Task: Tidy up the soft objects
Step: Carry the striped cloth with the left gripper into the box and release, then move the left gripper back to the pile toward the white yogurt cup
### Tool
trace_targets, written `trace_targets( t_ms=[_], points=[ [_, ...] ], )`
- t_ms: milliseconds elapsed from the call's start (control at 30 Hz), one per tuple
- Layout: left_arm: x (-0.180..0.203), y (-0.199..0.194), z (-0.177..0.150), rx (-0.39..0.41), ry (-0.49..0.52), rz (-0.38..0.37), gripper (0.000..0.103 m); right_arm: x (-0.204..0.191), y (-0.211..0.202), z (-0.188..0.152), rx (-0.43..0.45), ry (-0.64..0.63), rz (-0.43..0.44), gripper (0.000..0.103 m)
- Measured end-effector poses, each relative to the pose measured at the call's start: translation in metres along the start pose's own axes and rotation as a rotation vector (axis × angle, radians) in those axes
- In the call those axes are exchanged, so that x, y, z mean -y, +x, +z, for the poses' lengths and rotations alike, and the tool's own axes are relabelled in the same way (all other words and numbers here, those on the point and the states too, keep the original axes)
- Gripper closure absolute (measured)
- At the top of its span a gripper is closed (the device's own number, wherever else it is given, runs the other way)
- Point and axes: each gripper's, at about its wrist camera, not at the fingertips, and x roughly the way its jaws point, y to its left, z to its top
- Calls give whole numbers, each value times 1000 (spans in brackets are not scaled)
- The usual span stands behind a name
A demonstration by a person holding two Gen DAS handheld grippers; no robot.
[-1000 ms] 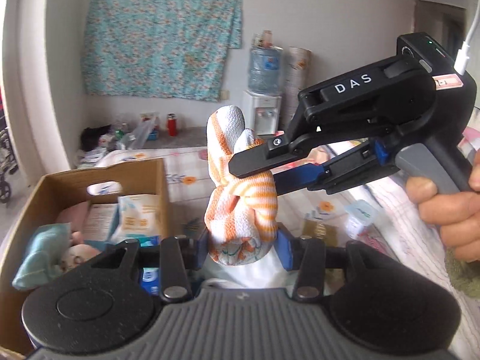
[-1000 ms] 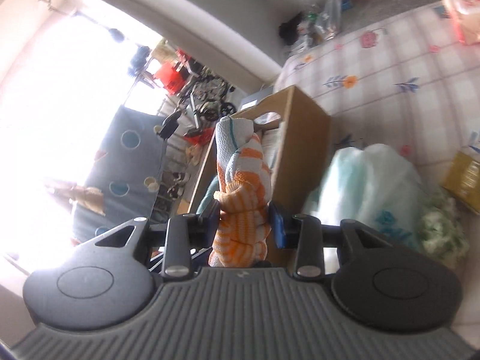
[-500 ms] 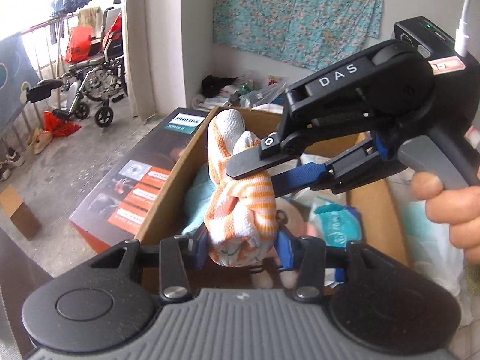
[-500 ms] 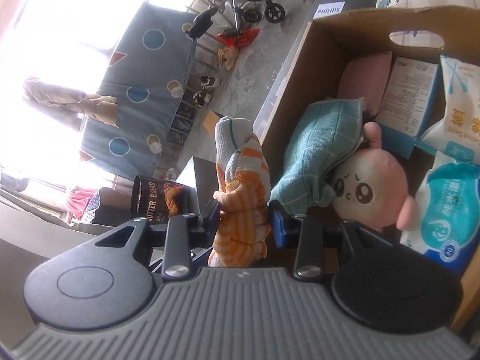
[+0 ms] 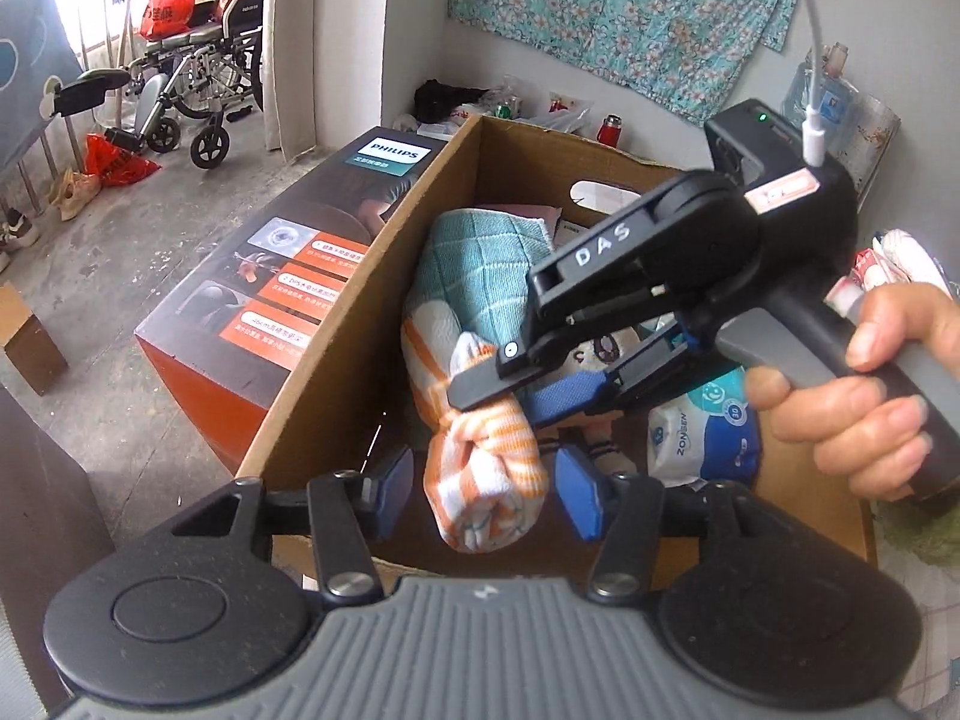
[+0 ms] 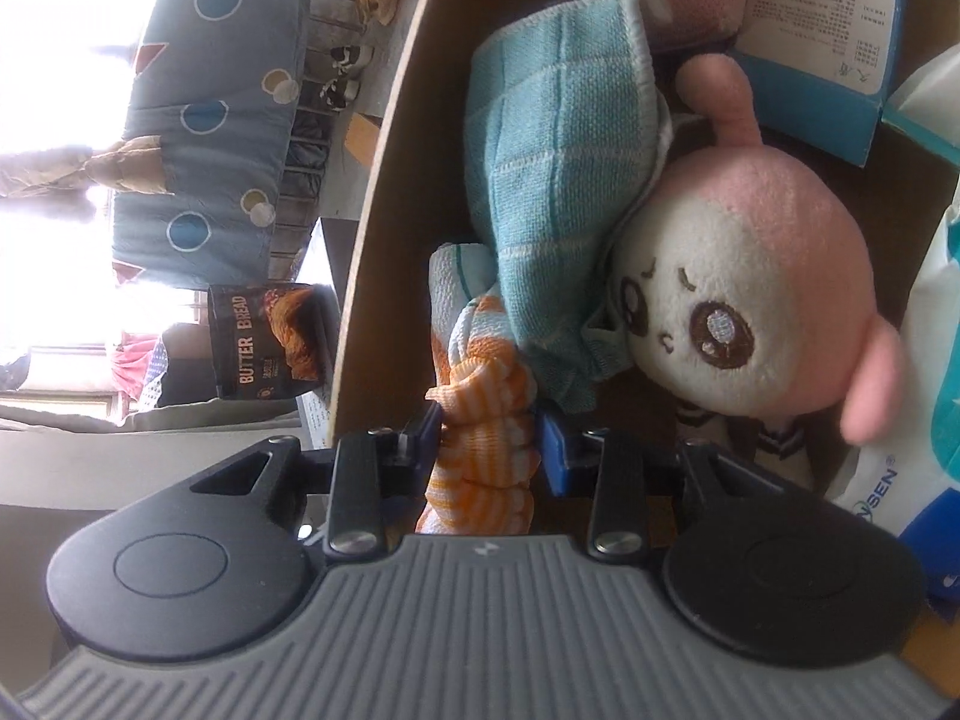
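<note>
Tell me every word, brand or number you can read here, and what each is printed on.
"PHILIPS": dark and orange cardboard carton beside the brown box.
"DAS": black plastic right gripper.
"ZONSEN": blue and white wipes packet.
"BUTTER BREAD": dark bread package.
Carton's orange panels, white leaflet: too small to read.

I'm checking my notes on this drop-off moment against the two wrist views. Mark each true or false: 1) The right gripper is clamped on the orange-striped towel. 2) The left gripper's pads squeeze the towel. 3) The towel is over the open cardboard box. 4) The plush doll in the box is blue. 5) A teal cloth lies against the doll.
1) True: the right gripper is shut on the orange-striped towel.
2) False: the left gripper is open, with gaps beside the towel.
3) True: it hangs inside the cardboard box.
4) False: the plush doll is pink and white.
5) True: the teal cloth touches the doll.
</note>
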Motion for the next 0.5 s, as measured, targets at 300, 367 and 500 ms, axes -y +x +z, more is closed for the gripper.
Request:
trace_targets(
  t_ms=[300,367,500],
  points=[
    [-4,7,5,5,9,5,44,2,40,-6,-46,10,-49,67],
    [-2,7,5,12,10,4,42,-4,39,-5,-40,11,-33,61],
    [2,5,4,29,26,5,40,-15,19,-7,13,-8,1,54]
  ],
)
